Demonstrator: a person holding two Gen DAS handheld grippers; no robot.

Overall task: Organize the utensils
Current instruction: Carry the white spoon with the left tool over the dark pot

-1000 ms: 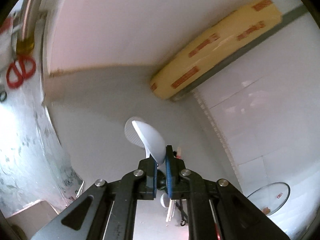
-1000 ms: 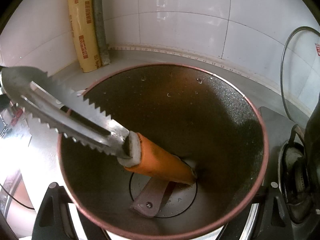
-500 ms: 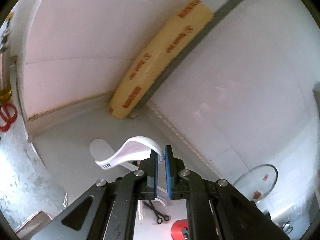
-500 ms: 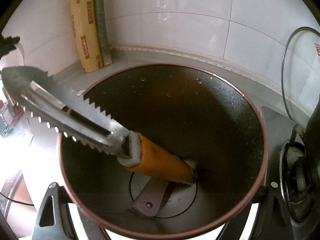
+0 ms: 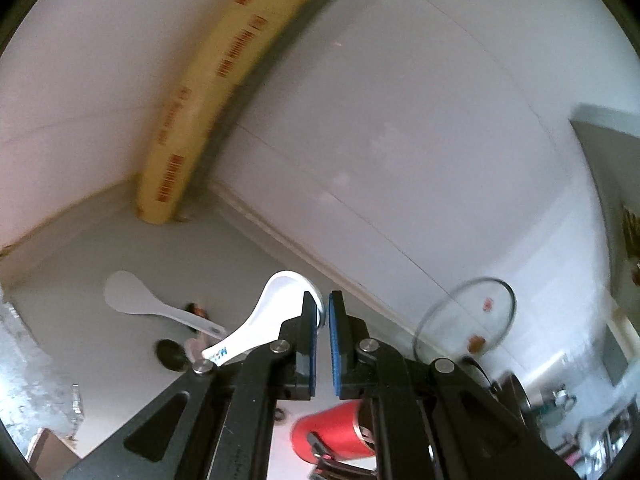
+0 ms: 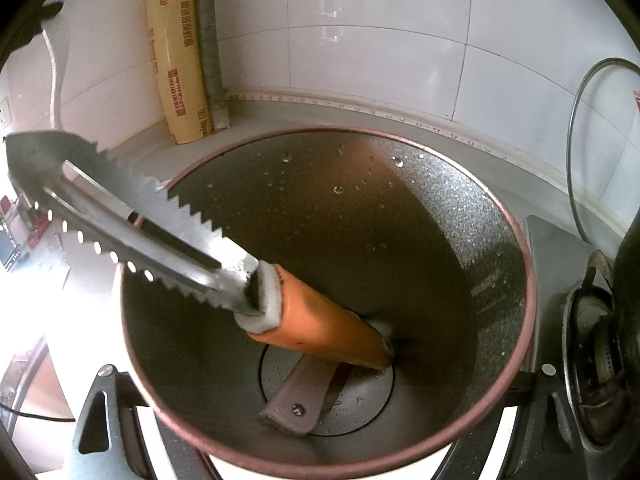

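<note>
White soup spoon (image 5: pixel 276 312) pinched by its bowel edge... held at bowl edge between blue pads (image 5: pixel 309 344) of left gripper (image 5: pixel 322 320), fingers nearly together, handle trailing out toward 8 o'clock, raised clear of grey counter (image 5: pixel 100 248). White rice paddle (image 5: pixel 148 308) flat on counter at 9 o'clock from spoon, well apart. Yellow film roll (image 5: pixel 200 108) upright in corner at 11 o'clock, beside grey pipe (image 5: pixel 256 76). Glass lid (image 5: pixel 468 316) leaning on tiled wall at 3 o'clock; red cup (image 5: pixel 332 436) low at 6 o'clock.

In right wrist view, dark pot (image 6: pixel 440 208) gripped across its rim by right gripper (image 6: pixel 320 420), fingers set wide at either side, tips hidden by pot. Serrated tongs (image 6: pixel 132 216) with orange handle standing inside, tilted toward 10 o'clock; brown handle (image 6: pixel 300 396) lying on pot floor.
</note>
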